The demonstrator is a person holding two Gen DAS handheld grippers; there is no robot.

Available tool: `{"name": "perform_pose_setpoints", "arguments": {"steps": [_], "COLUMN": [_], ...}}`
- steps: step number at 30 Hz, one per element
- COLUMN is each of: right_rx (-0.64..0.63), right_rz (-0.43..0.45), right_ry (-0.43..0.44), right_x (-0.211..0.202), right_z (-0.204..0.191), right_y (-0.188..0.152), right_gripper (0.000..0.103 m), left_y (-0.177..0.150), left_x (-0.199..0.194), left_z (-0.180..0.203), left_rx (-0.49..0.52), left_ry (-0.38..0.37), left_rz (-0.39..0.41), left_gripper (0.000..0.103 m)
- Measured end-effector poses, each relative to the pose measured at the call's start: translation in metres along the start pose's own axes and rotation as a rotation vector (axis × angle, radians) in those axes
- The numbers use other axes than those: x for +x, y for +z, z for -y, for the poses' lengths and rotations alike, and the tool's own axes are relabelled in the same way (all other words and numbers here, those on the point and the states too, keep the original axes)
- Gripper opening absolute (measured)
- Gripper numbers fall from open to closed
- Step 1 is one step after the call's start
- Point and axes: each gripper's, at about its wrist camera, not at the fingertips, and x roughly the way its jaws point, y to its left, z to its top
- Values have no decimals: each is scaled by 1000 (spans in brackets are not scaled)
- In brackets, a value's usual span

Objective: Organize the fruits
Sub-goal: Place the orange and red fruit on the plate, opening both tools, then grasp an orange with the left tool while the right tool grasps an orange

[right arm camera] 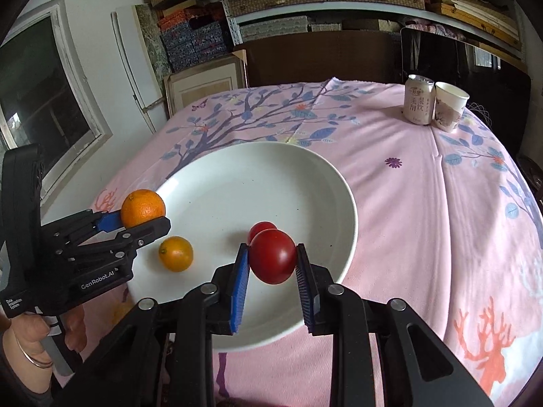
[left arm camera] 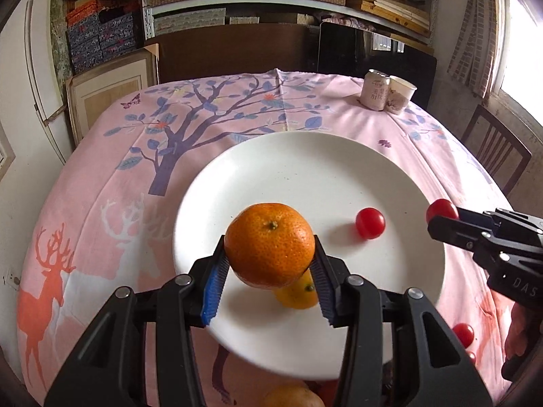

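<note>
Left view, hidden: my left gripper (left arm camera: 269,264) pinches an orange (left arm camera: 269,245) above the plate (left arm camera: 305,169), covering most of a small orange (left arm camera: 298,293) on it; another orange (left arm camera: 292,396) is cut off at the near edge.
Left view, plate: one small orange, one tomato (left arm camera: 370,223).
Left view, cloth: two tomatoes (left arm camera: 463,334) lie near right, half hidden.
Right view, hidden: my right gripper (right arm camera: 273,257) pinches a tomato (right arm camera: 273,256) that masks most of a plate tomato (right arm camera: 262,229).
Right view, plate: one small orange (right arm camera: 176,253), one tomato.
Right view, far: one can (right arm camera: 419,100), one cup (right arm camera: 449,110), touching.
</note>
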Motion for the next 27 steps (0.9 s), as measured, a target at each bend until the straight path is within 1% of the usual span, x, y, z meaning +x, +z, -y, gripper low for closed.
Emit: {"name": "perform_pose_setpoints", "arguments": {"steps": [2,3,4,5,6,7,8,10,13,15,19,22,24,25,26,27], "right_rx": [10,14,12,3,-5,-10,-10,-10,-15,-23,-10,-13,-10,-7,-5,-7], "right_rz": [-29,-29,-13,10,26,35,43,56,65,78,94,95,86,80,75,72], "right_ry": [19,28,28,18,10,4,-1,-2,0,-6,8,-10,-8,-2,4,5], "right_x": [12,13,10,4,-2,-8,-15,-29,-50,-66,-92,-103,-106,-108,-109,-109], "right_z": [2,2,1,-1,-2,-3,-2,-1,0,1,7,9,9,9,8,7], "right_y": [2,2,1,0,-1,-4,-6,-15,-37,-55,-96,-123,-135,-139,-142,-145], "right_gripper": [29,33,39,39,39,39,39,39,39,39,44,44,44,44,44,44], "left_y": [5,5,6,5,5,3,1,-6,-27,-50,-112,-154,-175,-184,-191,-195], "left_x": [13,16,17,14,8,-1,-13,-39,-76,-96,-125,-142,-146,-147,-147,-145], "left_z": [-5,-8,-10,-12,-14,-16,-16,-18,-12,-5,9,10,12,15,17,18], "left_rx": [-18,-29,-39,-48,-55,-58,-60,-57,-26,20,118,120,128,143,157,159], "left_ry": [4,15,20,11,6,11,15,0,-32,-40,-58,-92,-83,-72,-65,-66], "left_rz": [-37,-53,-64,-59,-41,-18,10,61,99,105,79,72,59,56,52,44], "left_gripper": [46,46,46,50,54,66,75,80,85,86,86,86,85,81,72,69]}}
